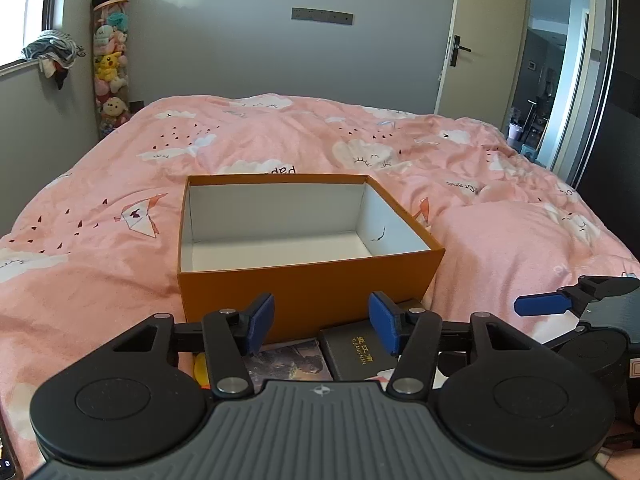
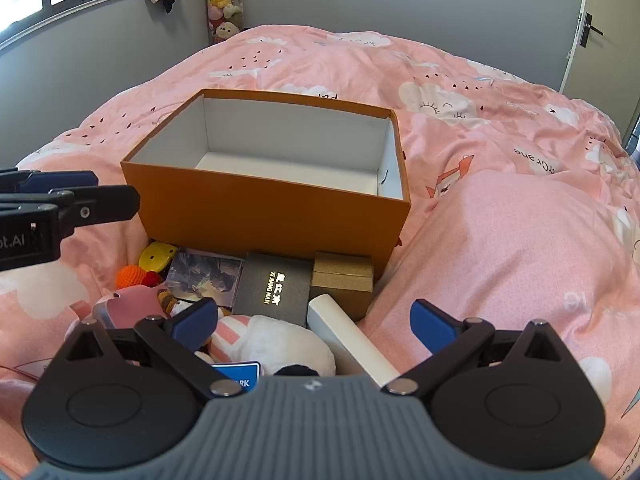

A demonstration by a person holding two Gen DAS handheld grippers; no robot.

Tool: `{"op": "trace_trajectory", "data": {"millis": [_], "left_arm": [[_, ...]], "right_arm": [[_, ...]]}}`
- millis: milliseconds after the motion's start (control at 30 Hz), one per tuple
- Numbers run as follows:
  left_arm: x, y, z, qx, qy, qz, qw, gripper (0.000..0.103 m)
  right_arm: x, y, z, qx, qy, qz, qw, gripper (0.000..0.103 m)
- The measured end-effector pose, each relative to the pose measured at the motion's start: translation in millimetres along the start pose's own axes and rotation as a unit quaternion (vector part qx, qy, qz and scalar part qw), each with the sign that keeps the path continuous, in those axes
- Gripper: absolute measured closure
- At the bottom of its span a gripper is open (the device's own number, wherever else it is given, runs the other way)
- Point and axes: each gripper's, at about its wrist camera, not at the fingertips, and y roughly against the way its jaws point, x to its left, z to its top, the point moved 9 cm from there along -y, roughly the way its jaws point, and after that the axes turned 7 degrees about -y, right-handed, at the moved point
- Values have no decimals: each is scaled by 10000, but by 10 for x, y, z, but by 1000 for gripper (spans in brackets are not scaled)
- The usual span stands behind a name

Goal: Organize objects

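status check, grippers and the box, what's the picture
Left gripper open, empty. Right gripper open, empty, above the toy pile. Orange box on the bed, nothing inside. Black box and gold box sit against its near wall.

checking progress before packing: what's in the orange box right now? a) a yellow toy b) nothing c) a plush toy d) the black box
b: the orange box shows only bare white walls and floor, while the black box and plush lie outside in front of it.
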Motion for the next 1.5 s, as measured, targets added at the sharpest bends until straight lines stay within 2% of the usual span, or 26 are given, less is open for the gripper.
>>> {"op": "trace_trajectory", "data": {"millis": [1167,1500], "left_arm": [[9,-33,-55,85,-15,109,9999,39],[3,-56,-83,172,18,4,9999,39]], "right_arm": [[6,-25,-16,5,33,-10,10000,1],[-2,-30,-29,24,7,-13,10000,1]]}}
